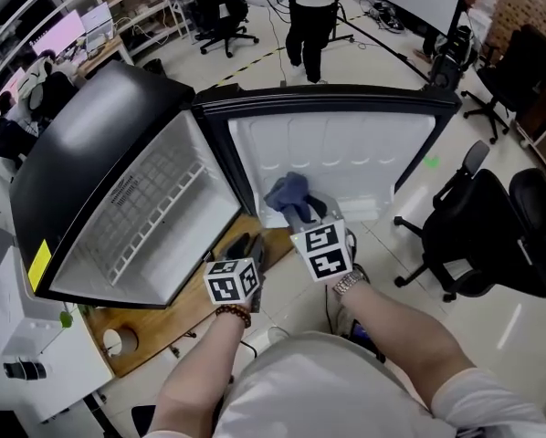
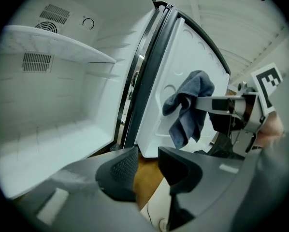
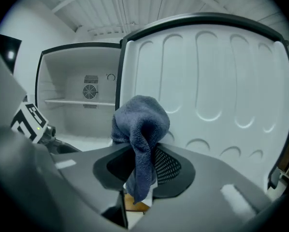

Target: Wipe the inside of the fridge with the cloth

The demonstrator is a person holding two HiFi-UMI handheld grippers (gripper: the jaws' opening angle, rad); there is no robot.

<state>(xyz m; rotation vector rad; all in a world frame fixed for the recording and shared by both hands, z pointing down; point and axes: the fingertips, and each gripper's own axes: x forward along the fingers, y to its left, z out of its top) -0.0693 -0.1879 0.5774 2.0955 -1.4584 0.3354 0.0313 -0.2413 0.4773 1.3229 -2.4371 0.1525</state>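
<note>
Between its two dark tips, the right tongs (image 3: 140, 166) pinch a soft blue-grey cloth (image 3: 140, 124). One end of the cloth bunches up above the tips and the other end hangs down below. The cloth is just in front of the white bumpy open fridge door (image 3: 222, 81). It is not in the fridge's white inside (image 3: 72, 120), which has one flat shelf (image 3: 79, 102). Low beside that, the left tongs (image 2: 147, 164) are open with nothing in them. Underneath lies a brown wooden board (image 1: 186, 313). Black office chairs (image 1: 492, 235) stand off to the right.
</note>
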